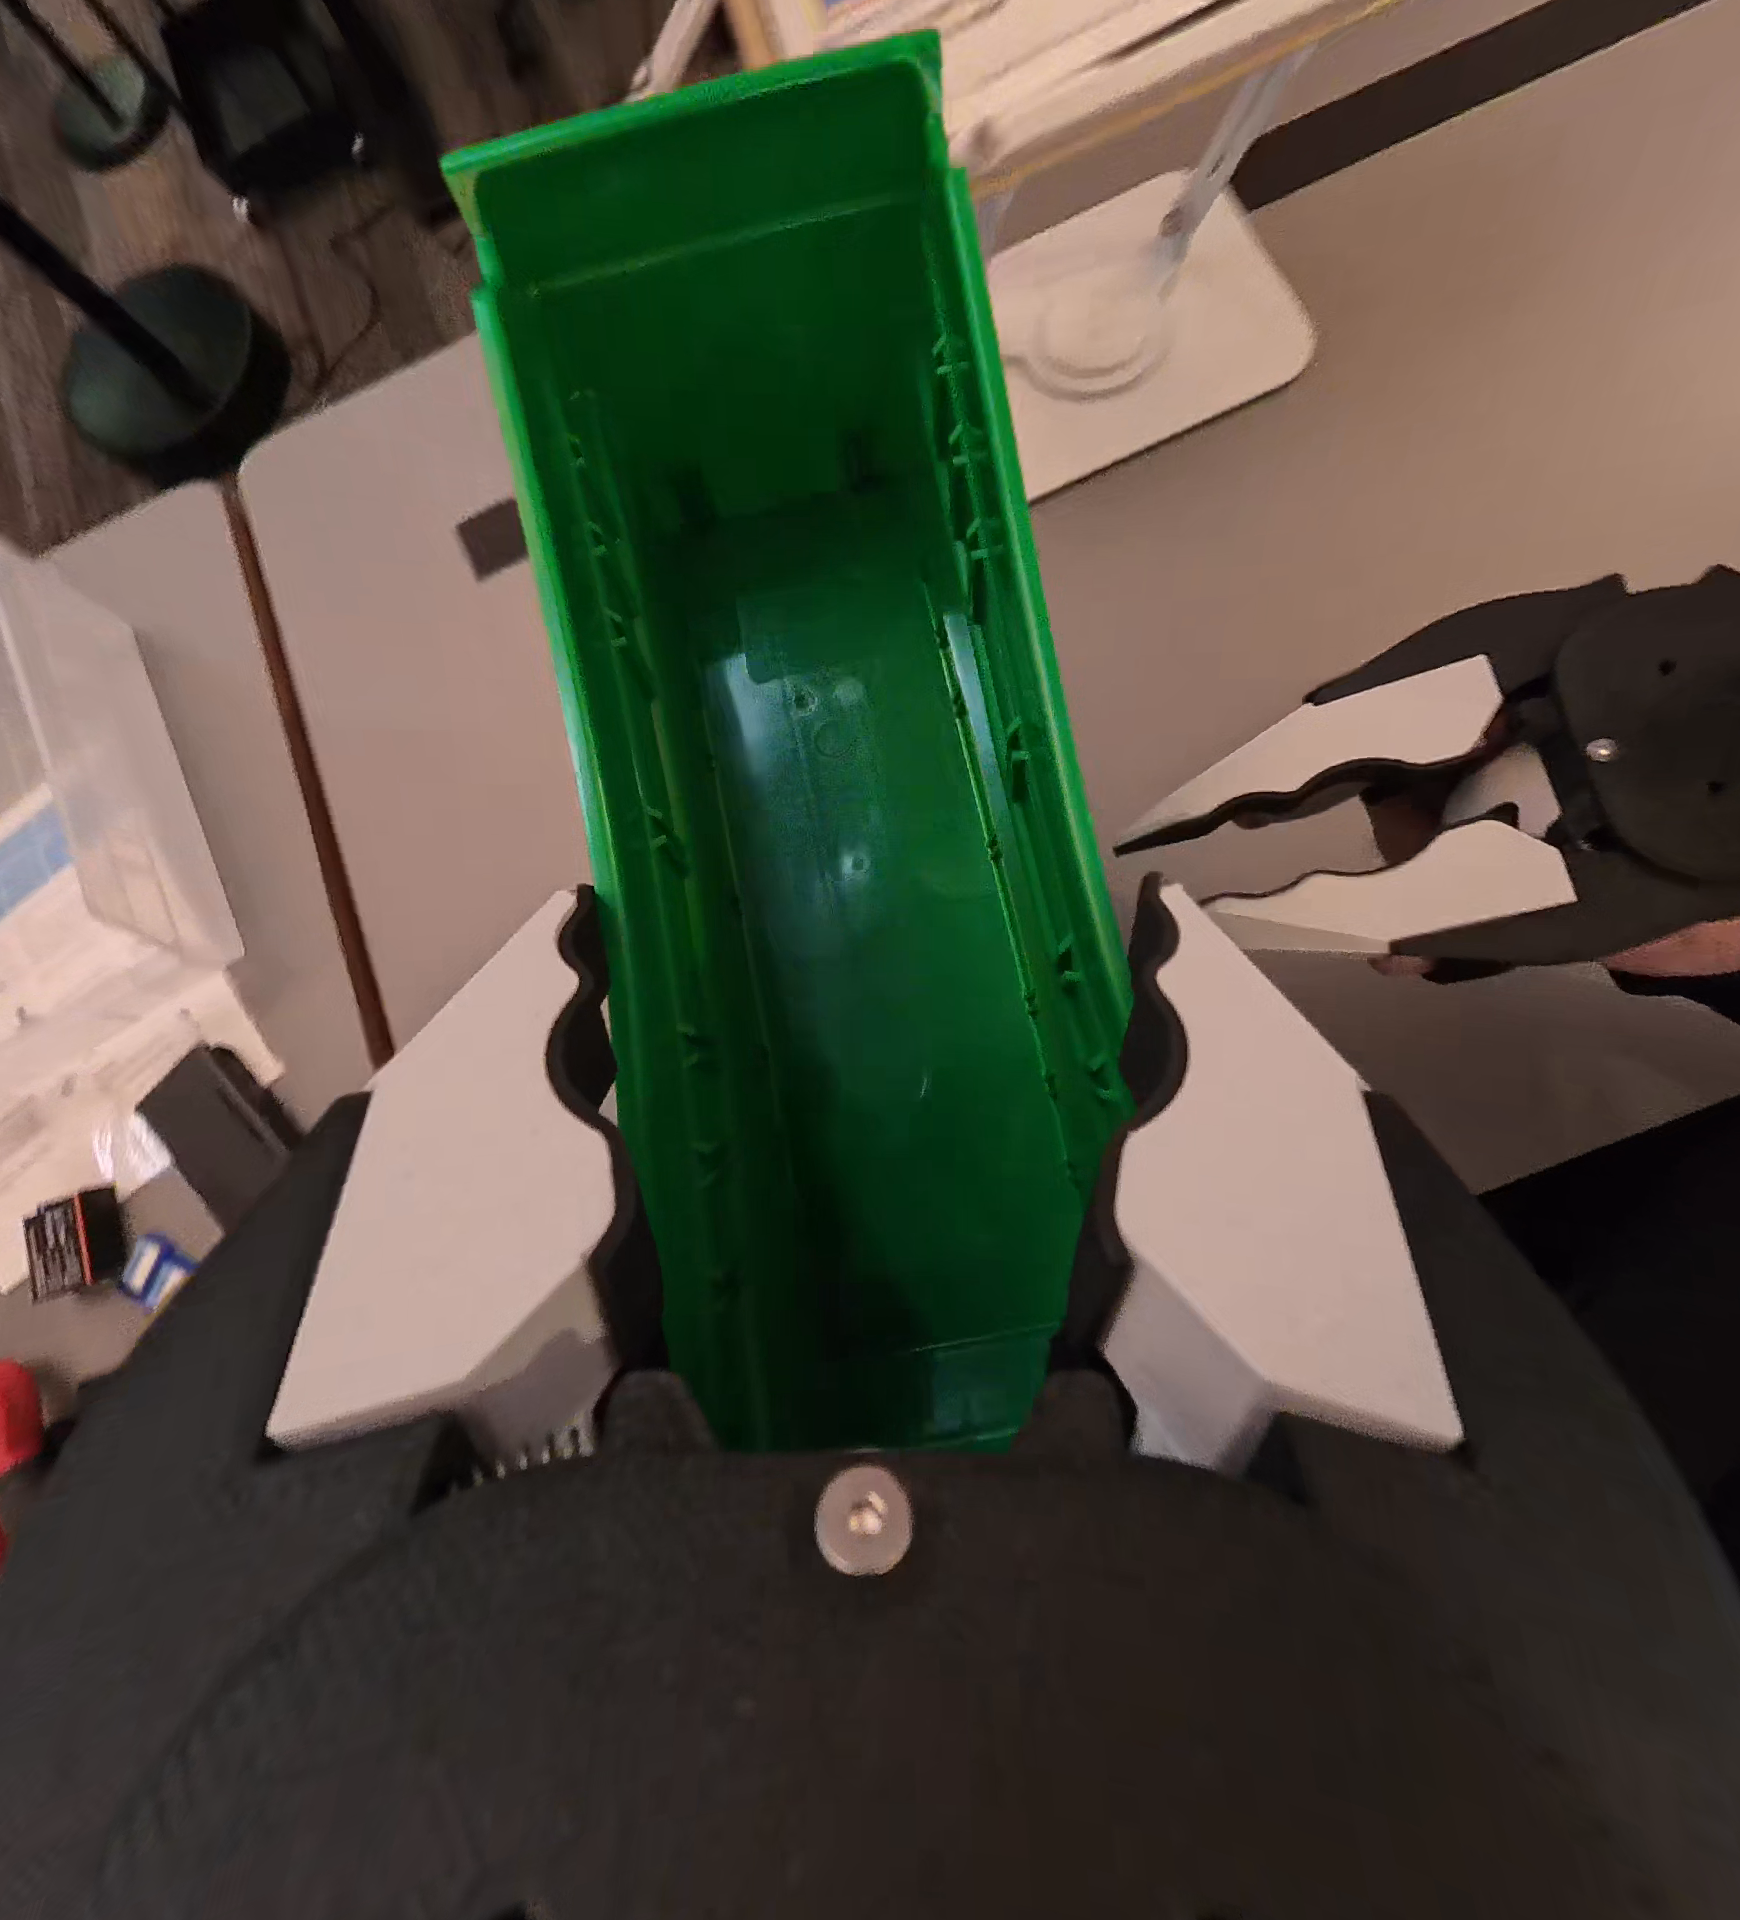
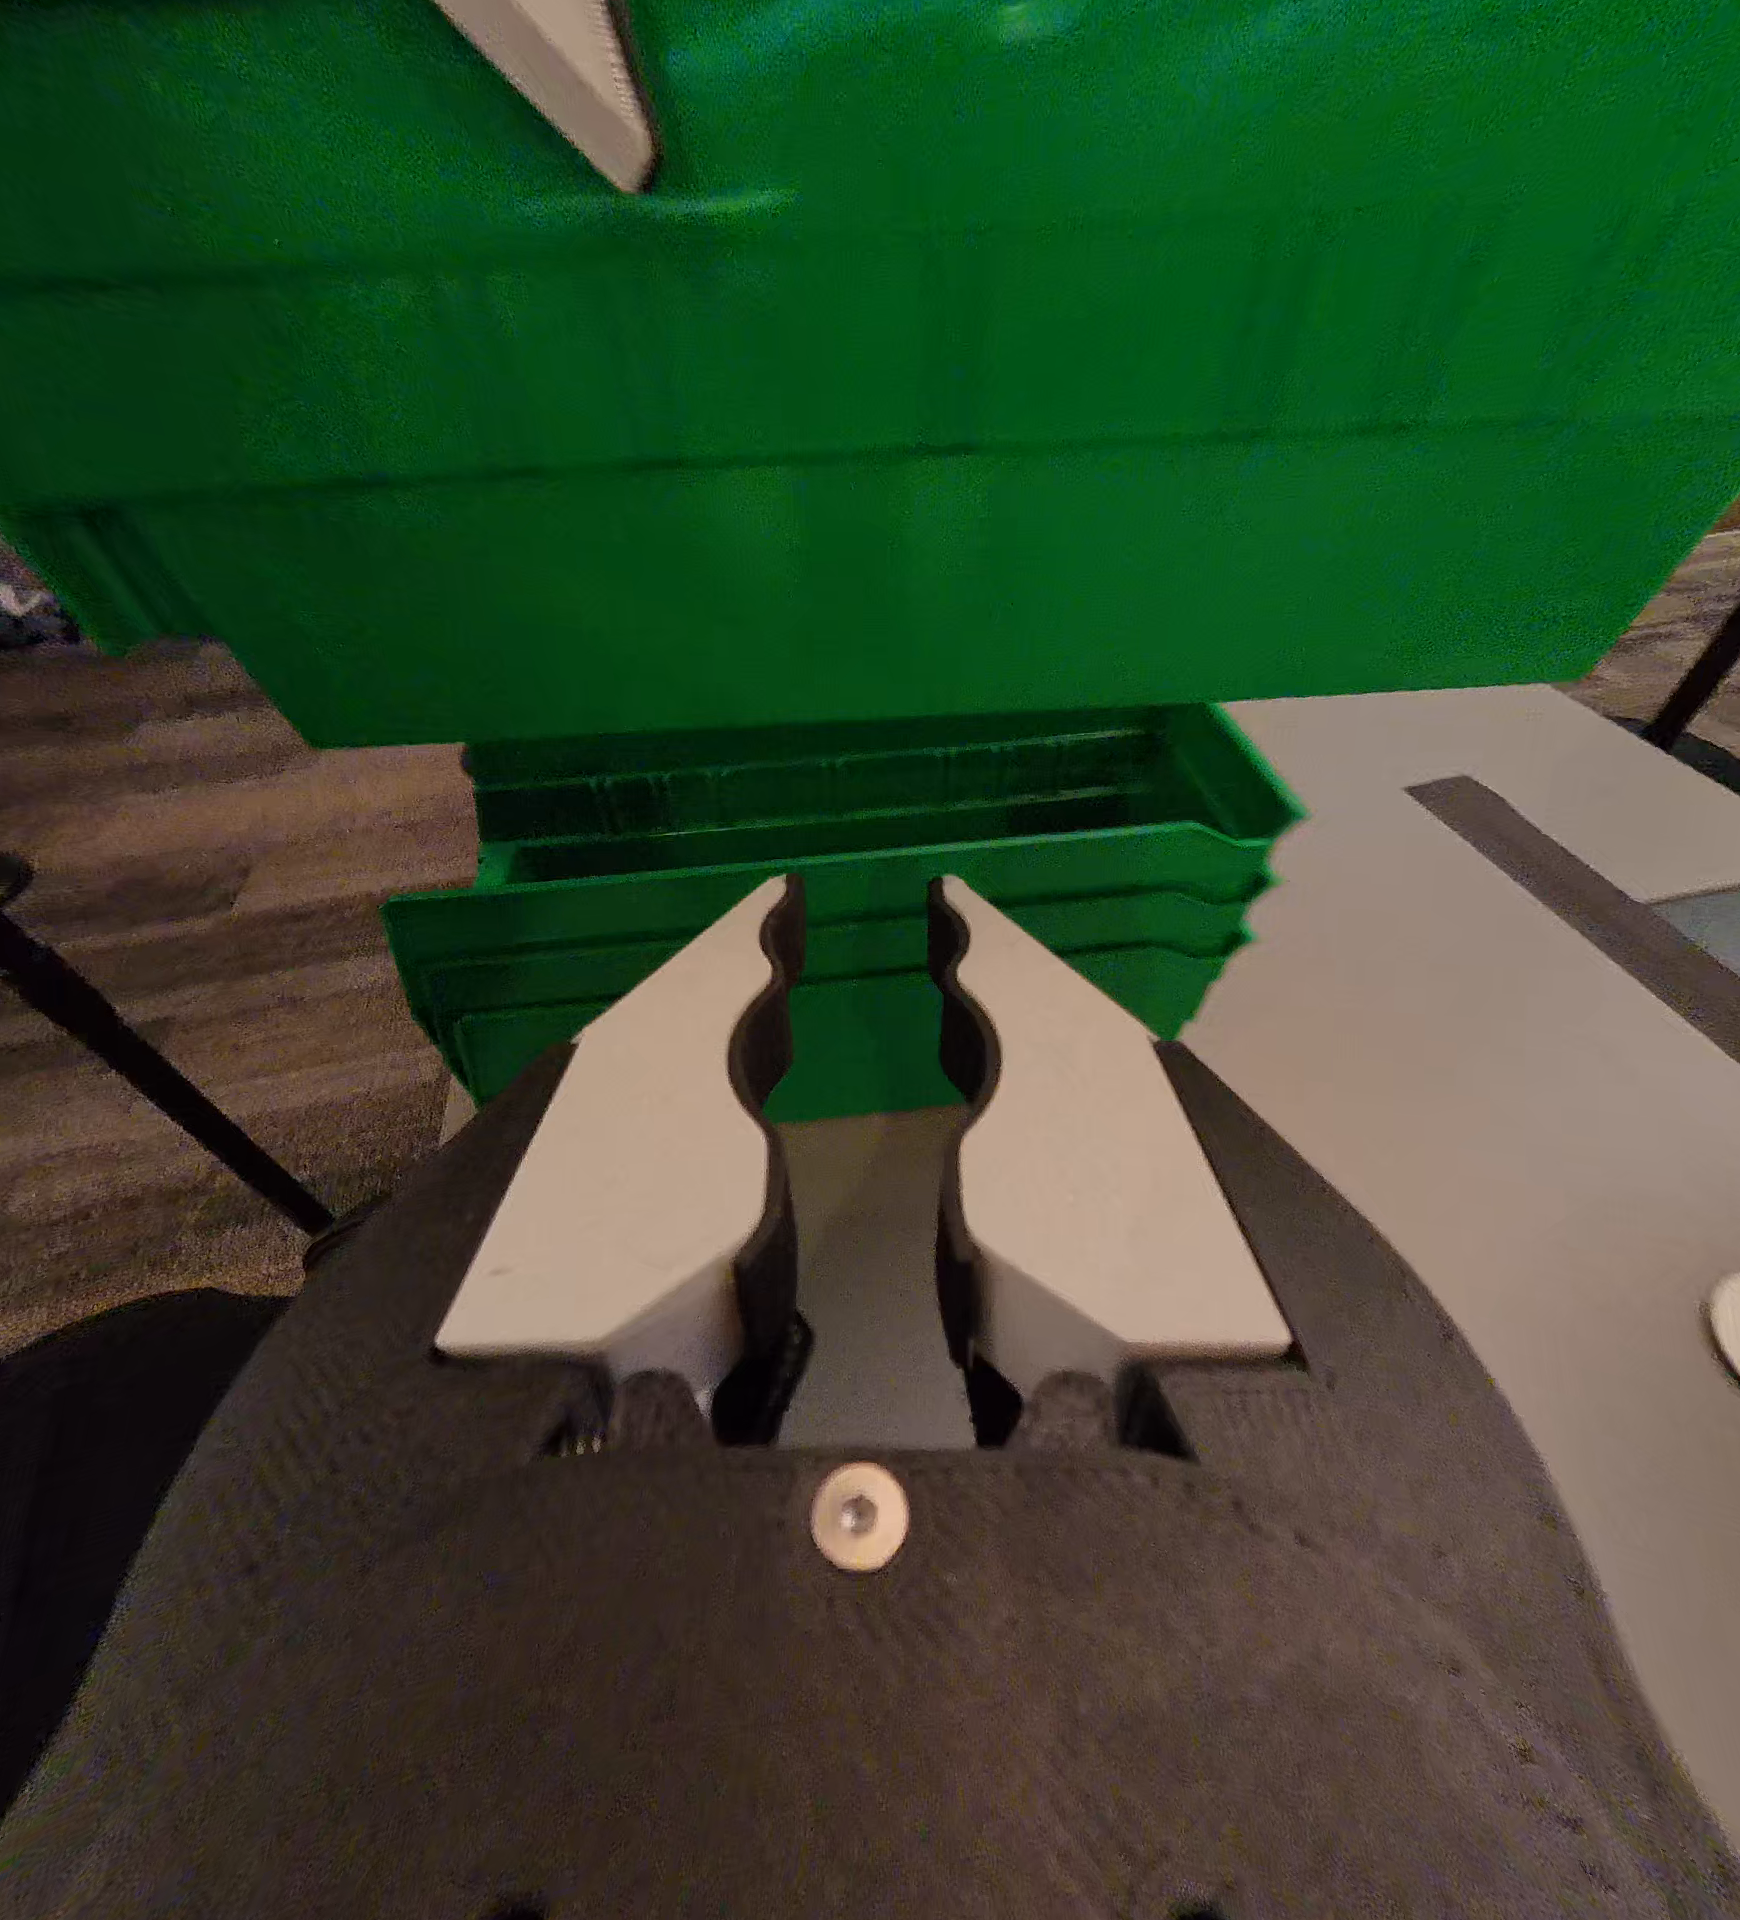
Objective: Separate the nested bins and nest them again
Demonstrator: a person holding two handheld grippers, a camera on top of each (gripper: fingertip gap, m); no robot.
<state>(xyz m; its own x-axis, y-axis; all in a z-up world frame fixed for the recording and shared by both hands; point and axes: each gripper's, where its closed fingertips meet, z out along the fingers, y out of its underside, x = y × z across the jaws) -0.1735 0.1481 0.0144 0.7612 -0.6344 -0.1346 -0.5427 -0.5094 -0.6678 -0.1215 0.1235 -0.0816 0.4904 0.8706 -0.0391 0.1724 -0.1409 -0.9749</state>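
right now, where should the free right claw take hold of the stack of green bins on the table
Take the stack of green bins by the long rim wall facing the right claw, one finger inside and one outside. The top bin is open and its thin rim projects towards the claw, whose jaws are open and level with it.

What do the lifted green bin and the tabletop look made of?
Lifted green bin: looks like rigid moulded plastic, semi-glossy, given its ribbed walls, moulding marks and soft highlights on the floor. Tabletop: smooth matte light grey, probably laminate; the core cannot be told.
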